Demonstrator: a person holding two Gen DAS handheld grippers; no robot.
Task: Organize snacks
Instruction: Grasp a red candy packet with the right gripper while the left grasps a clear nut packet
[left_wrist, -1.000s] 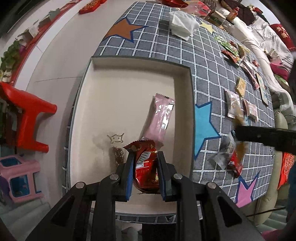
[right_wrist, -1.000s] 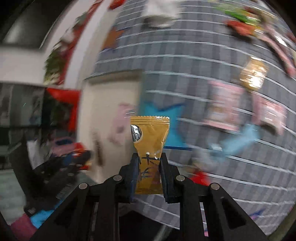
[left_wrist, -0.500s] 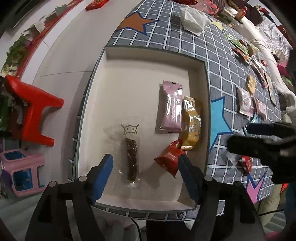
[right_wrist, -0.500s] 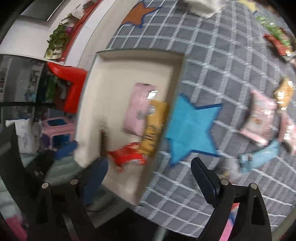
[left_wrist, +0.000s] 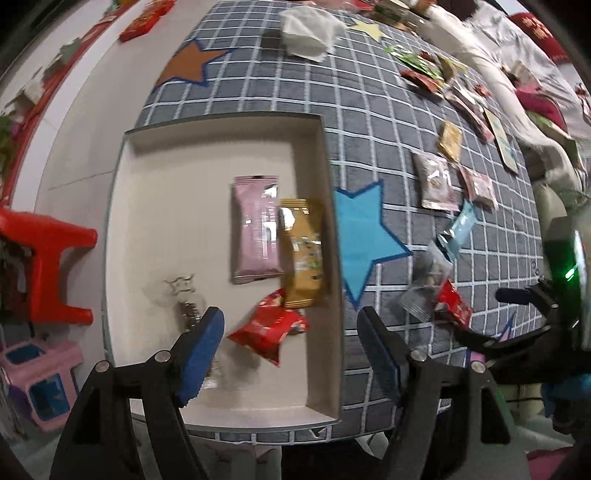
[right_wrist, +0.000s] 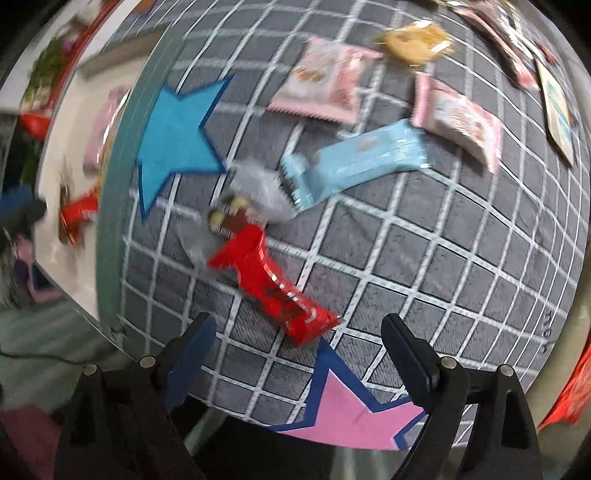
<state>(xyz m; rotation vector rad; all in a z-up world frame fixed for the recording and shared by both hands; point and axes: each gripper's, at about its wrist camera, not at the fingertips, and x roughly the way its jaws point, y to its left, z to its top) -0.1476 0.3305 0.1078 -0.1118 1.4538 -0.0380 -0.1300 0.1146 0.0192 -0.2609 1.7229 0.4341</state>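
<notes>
The left gripper (left_wrist: 290, 339) hovers over the near end of the cream tray (left_wrist: 221, 127), its jaws spread wide and empty. Just beyond them a red packet (left_wrist: 269, 332) lies in the tray. A gold packet (left_wrist: 303, 254) rests against the tray's right wall, touching a pink packet (left_wrist: 255, 229) beside it. A small dark snack in clear wrap (left_wrist: 188, 306) sits toward the tray's left side, partly hidden by the left finger.

The right gripper (right_wrist: 299, 347) also hangs with jaws wide apart and empty, above the grey checked tablecloth (right_wrist: 461, 236) near its front edge. Directly ahead lies a red bar (right_wrist: 273, 284), probably the next pick. A clear-wrapped snack (right_wrist: 236, 214) touches its far end, and a light blue bar (right_wrist: 354, 162) lies across that.

The view is blurred, so closing now could miss the flat bar or catch the overlapping clear wrapper too. The tray's right wall stands between these snacks and the tray floor.

Further along the tablecloth lie two pink packets (right_wrist: 325, 81) and a cookie (right_wrist: 413, 37).
</notes>
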